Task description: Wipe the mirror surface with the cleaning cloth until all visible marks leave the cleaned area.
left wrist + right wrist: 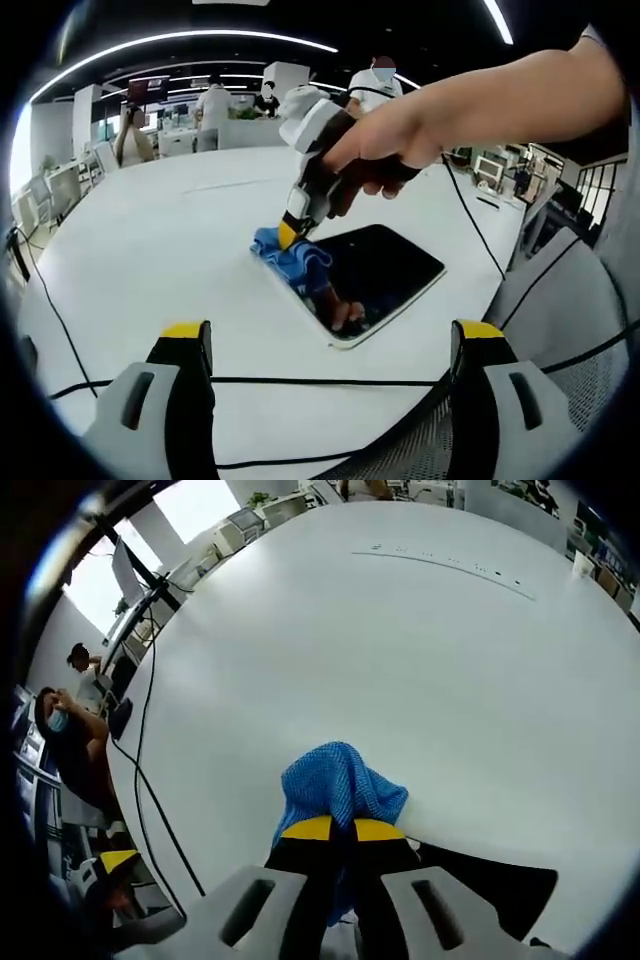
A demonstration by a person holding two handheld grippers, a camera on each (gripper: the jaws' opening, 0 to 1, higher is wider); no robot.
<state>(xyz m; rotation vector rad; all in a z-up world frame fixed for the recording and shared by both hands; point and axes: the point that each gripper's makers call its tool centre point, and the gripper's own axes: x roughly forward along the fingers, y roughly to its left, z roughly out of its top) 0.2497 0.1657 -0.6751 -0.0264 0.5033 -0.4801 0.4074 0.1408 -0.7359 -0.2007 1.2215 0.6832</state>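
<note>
- The mirror [375,275] lies flat on the white table [150,250], a dark rectangle with a pale rim; I place everything else against it.
- My right gripper [288,236] comes down at a slant onto the mirror's far-left corner, my hand [385,150] wrapped around its body.
- Its jaws are pinched together on the blue cloth [340,785]; in the right gripper view the yellow tips sit side by side with the cloth bunched out ahead of them.
- The cloth presses on that corner of the mirror, partly over the glass and partly over its edge onto the table.
- My left gripper [335,345] hangs at the table's near edge, well short of the mirror, jaws spread wide and holding nothing.
- A black cable [330,381] runs across the table between my left jaws and the mirror.
- Whether marks remain on the glass I cannot tell; it mostly reflects my hand.
</note>
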